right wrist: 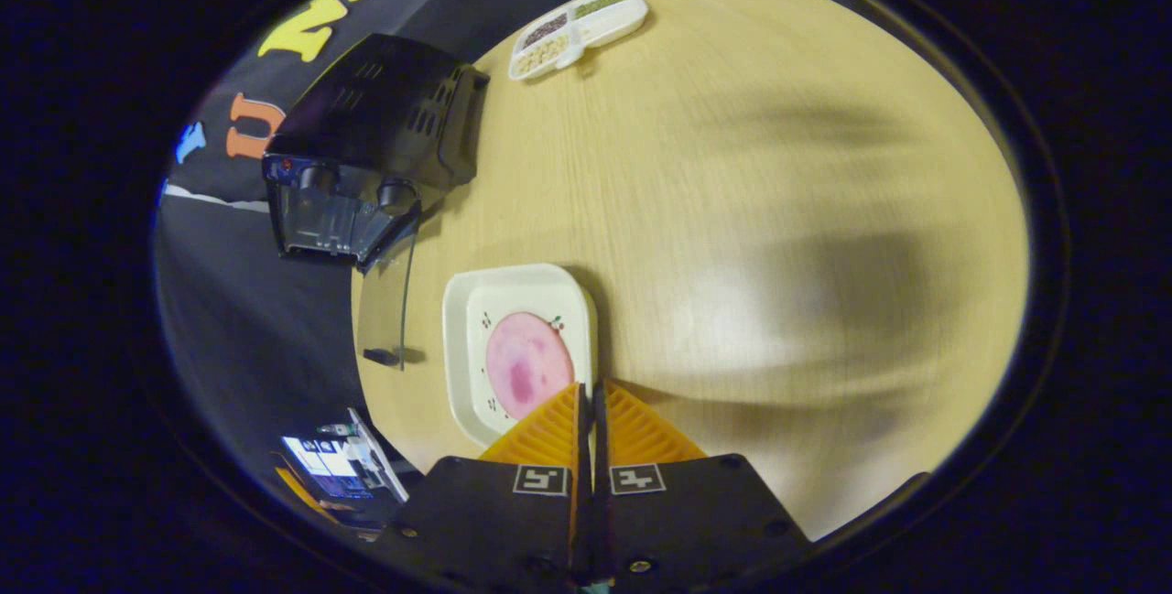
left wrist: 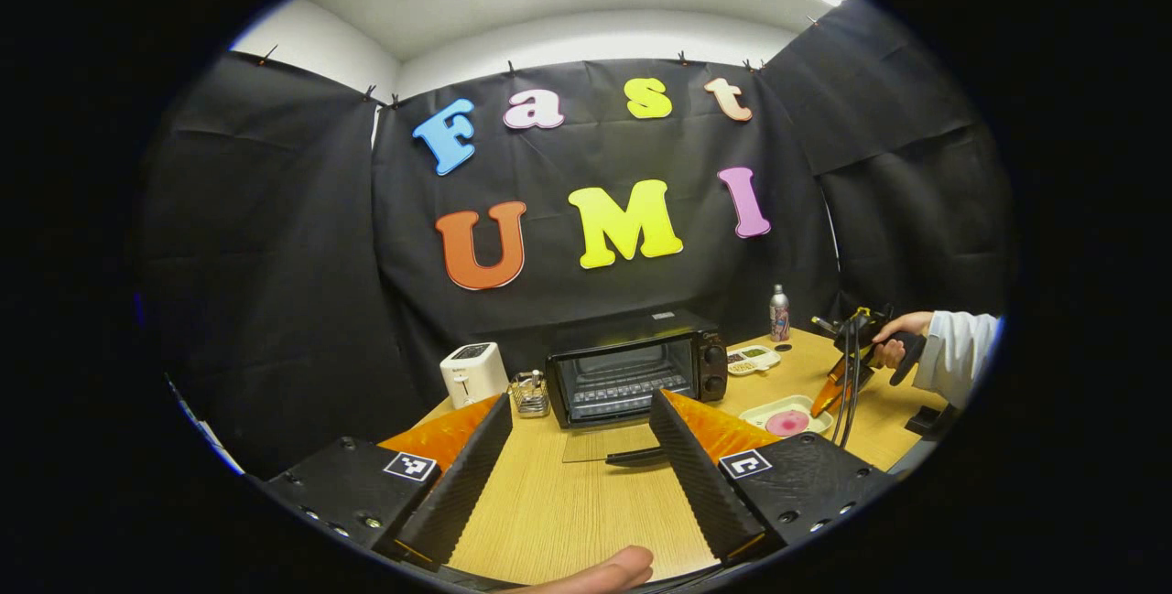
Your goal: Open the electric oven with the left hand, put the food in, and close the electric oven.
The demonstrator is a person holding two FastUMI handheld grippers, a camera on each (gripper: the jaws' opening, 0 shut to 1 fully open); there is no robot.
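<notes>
The left gripper (left wrist: pixel 572 457) is holding its fingers wide apart, empty, facing the open electric oven (left wrist: pixel 632 365); the right gripper (right wrist: pixel 591 411), fingers pressed together on nothing, is hovering over the pink food slice (right wrist: pixel 528 363) on its plate (right wrist: pixel 458 347); loading comes next, requiring the fingers to part first.

On the pale wooden table (left wrist: pixel 558 512), the black electric oven (left wrist: pixel 636 365) stands with its glass door (left wrist: pixel 600 444) folded flat before it, the white toaster (left wrist: pixel 472 372) to its left, and the square white plate (left wrist: pixel 778 415) to its right front.
</notes>
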